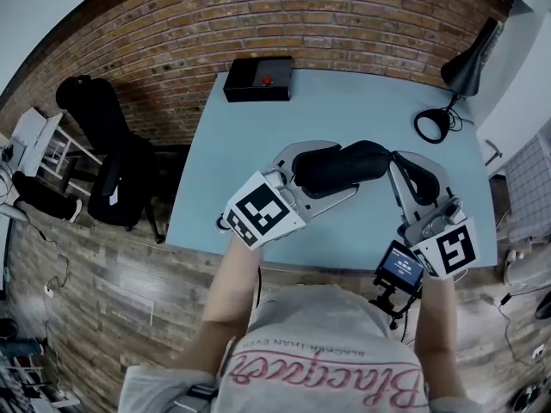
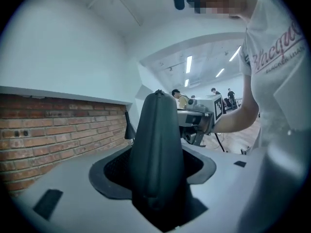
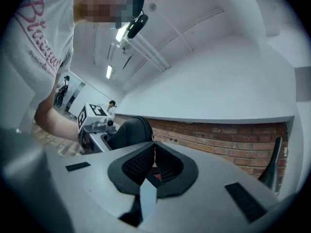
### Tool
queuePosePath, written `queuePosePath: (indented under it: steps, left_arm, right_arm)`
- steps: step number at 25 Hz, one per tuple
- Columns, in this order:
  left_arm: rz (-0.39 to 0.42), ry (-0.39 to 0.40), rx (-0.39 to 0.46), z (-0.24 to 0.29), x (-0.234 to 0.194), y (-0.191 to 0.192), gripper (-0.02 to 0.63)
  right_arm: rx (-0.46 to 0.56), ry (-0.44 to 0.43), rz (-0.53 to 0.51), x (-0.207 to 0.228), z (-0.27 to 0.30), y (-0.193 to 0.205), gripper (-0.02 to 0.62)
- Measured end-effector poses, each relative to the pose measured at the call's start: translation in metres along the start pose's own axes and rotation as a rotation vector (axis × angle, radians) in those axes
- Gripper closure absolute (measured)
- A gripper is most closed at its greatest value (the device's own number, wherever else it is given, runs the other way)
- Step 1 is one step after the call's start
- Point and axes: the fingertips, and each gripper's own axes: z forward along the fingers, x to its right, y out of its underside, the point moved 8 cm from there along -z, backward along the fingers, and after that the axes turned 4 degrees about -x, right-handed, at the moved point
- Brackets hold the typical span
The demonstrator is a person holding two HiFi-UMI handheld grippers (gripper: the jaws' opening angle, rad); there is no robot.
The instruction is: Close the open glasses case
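**The glasses case is held above the table between both claws**

At the far left of the head view we see a black chair [image 1: 96, 114] that stands before the brick wall [image 1: 258, 15]. A black box [image 1: 258, 79] with a red button lies at the back edge of the pale blue table [image 1: 362, 101].

Further right comes the left gripper [image 1: 340, 169], with its marker cube turned up to the camera. Its two jaws reach toward the middle of the table and are closed around the left end of the black glasses case [image 1: 370, 160]. In the left gripper view the case [image 2: 154, 140] fills the gap between the jaws and points away from the camera. One jaw pad presses on each of its sides, so the claw is narrow and grips the case firmly.

The case lies almost level, above the middle of the table, between the two grippers. We cannot tell how much of it is open.

The right gripper [image 1: 403, 157] meets the right end of the case. In the right gripper view its jaws stand nearly together, and a thin pale tab [image 3: 147, 198] at the end of the case is pinched between them. The dark body of the case is just behind the jaws.

At the far right a black desk lamp [image 1: 469, 63] stands at the corner of the table, with a coiled cable [image 1: 430, 126] beside it.
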Motion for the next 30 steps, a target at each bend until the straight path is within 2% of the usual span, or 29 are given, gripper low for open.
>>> queuePosePath:
  steps: [3,5,7,12,15,17,23,27,30]
  left_arm:
    - [0.048,-0.023,-0.138,0.003,0.002,0.004,0.334]
    - [0.094,-0.046,-0.243,0.003,0.004,0.007,0.338]
    - [0.135,-0.067,-0.326,0.004,0.004,0.009,0.341]
    - [0.186,-0.102,-0.455,0.009,0.005,0.015,0.344]
    - [0.206,-0.12,-0.528,0.015,0.006,0.019,0.347]
    - [0.196,-0.117,-0.53,0.017,0.007,0.021,0.347]
    - [0.161,-0.094,-0.367,0.014,0.009,0.019,0.344]
    - [0.134,-0.084,-0.276,0.016,0.013,0.014,0.344]
    - [0.135,-0.08,-0.245,0.019,0.013,0.012,0.344]
  right_arm:
    - [-0.091,0.049,-0.151,-0.005,0.005,0.001,0.572]
    - [-0.22,0.062,-0.309,-0.009,0.005,0.008,0.572]
    - [-0.291,0.077,-0.417,-0.013,0.005,0.012,0.572]
    - [-0.302,0.102,-0.527,-0.021,0.007,0.01,0.572]
    - [-0.3,0.11,-0.63,-0.029,0.01,0.009,0.571]
    - [-0.311,0.113,-0.683,-0.032,0.011,0.009,0.572]
    - [-0.239,0.09,-0.513,-0.028,0.009,0.0,0.577]
    - [-0.191,0.041,-0.391,-0.028,0.011,-0.005,0.577]
    - [-0.155,0.024,-0.322,-0.03,0.014,-0.005,0.577]
